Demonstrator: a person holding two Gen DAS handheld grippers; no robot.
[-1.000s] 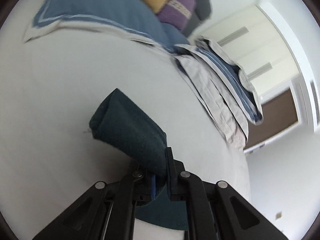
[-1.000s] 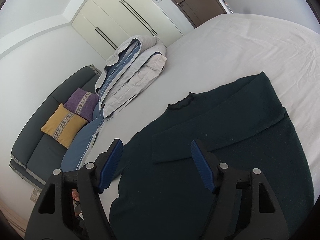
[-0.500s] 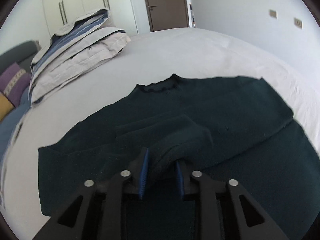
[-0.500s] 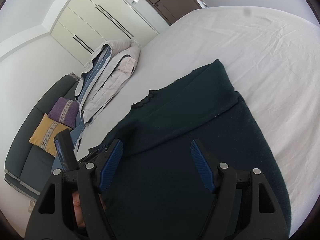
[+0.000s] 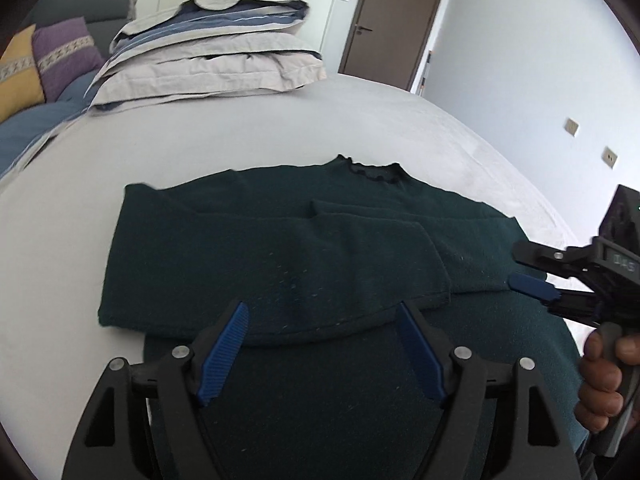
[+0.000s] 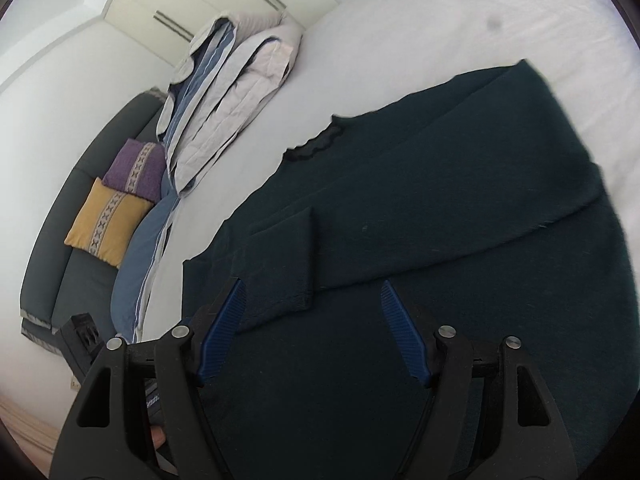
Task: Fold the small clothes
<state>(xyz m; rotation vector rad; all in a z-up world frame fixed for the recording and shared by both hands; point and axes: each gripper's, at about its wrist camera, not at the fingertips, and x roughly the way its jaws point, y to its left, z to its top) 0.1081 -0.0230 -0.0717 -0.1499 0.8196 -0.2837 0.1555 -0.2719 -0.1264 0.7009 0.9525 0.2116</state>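
Observation:
A dark green sweater (image 5: 280,248) (image 6: 440,220) lies flat on the white bed, neck hole (image 5: 374,170) toward the far side. Both sleeves are folded across its chest, the left one (image 5: 276,268) on top. My left gripper (image 5: 326,344) hovers just above that sleeve's cuff; its jaws are opening with nothing between them. My right gripper (image 6: 314,328) is low over the sweater's lower half, jaws closing, pads apart and clear of the cloth. In the left wrist view the right gripper (image 5: 532,286) enters from the right edge, a hand (image 5: 600,380) on its handle.
A stack of folded grey and blue bedding (image 5: 208,60) (image 6: 228,92) sits at the bed's far end. Beyond it a dark sofa (image 6: 72,240) holds a yellow cushion (image 6: 106,224) and a purple one (image 6: 136,168). A brown door (image 5: 392,24) and wardrobes stand behind.
My left gripper carried the sleeve across the chest, laid it down and let go. My right gripper dropped lower over the sweater and its jaws narrowed slightly.

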